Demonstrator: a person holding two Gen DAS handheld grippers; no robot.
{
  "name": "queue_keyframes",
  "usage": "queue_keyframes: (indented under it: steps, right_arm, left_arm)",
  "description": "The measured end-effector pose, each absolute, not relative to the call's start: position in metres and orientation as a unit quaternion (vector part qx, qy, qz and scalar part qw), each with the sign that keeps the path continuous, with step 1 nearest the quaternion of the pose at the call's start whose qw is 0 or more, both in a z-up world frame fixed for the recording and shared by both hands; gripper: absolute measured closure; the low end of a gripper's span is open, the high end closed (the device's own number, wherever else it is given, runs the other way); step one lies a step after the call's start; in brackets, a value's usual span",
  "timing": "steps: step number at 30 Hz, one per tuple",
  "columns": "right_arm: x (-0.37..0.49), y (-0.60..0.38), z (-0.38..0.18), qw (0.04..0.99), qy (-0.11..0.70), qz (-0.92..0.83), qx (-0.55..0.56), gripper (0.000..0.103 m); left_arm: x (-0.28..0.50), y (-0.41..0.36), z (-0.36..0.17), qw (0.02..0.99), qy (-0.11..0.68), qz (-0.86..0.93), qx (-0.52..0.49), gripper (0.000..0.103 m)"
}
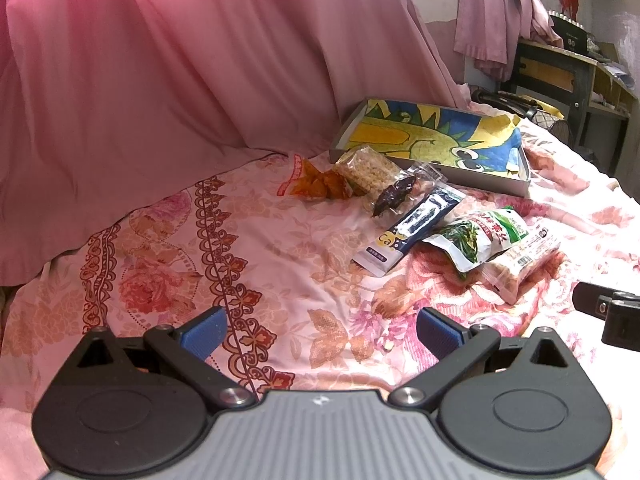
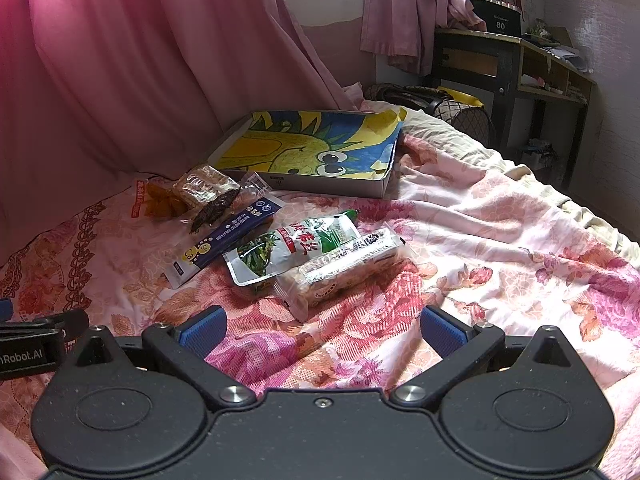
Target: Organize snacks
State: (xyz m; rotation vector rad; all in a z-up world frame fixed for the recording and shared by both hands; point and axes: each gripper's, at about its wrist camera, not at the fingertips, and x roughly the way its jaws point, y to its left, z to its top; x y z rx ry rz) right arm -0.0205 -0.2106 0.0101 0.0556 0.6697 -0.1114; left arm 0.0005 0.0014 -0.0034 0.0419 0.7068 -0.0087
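Note:
Several snack packets lie in a row on a floral bedsheet: an orange packet (image 1: 316,184), a clear cracker packet (image 1: 370,170), a dark dried-fruit packet (image 1: 394,196), a navy stick packet (image 1: 412,232), a green vegetable packet (image 1: 476,238) and a clear biscuit packet (image 1: 524,264). Behind them is a shallow box (image 1: 434,140) lined with a yellow and blue cartoon picture. In the right wrist view the biscuit packet (image 2: 344,270) lies just ahead of my right gripper (image 2: 322,330), beside the green packet (image 2: 292,246); the box (image 2: 316,148) is beyond. My left gripper (image 1: 322,332) and right gripper are open and empty.
A pink curtain (image 1: 180,60) hangs along the left and back of the bed. A dark desk (image 2: 508,64) with shelves stands at the far right, with a dark bag (image 2: 452,106) at the bed's head. The right gripper's side (image 1: 612,316) shows at the left view's right edge.

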Motion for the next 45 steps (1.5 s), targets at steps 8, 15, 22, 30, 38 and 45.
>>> queue_keyframes:
  steps: [8, 15, 22, 30, 38, 45]
  right_arm:
    - [-0.019, -0.212, 0.012, 0.942, 0.329, -0.055, 0.028, 0.001]
    - [-0.02, -0.212, 0.012, 0.941, 0.331, -0.057, 0.029, 0.0]
    - [-0.015, -0.212, 0.007, 0.937, 0.342, -0.066, 0.03, 0.001]
    - [-0.002, -0.213, 0.005, 0.928, 0.366, -0.067, 0.032, 0.001]
    - [0.028, -0.222, 0.001, 0.915, 0.398, -0.042, 0.052, 0.001]
    - [0.068, -0.242, -0.004, 0.903, 0.424, -0.019, 0.068, 0.001]
  left_arm:
    - [0.0, -0.001, -0.003, 0.936, 0.35, -0.003, 0.025, 0.0]
    - [0.002, 0.0, -0.005, 0.933, 0.359, 0.0, 0.024, 0.0]
    - [0.008, 0.0, -0.004, 0.932, 0.361, 0.006, 0.023, 0.0]
    - [0.031, 0.001, -0.004, 0.923, 0.384, -0.007, 0.021, 0.0]
    - [0.063, -0.01, 0.0, 0.922, 0.378, -0.058, 0.056, 0.0]
    - [0.108, -0.021, -0.014, 0.918, 0.374, -0.11, 0.073, 0.0]
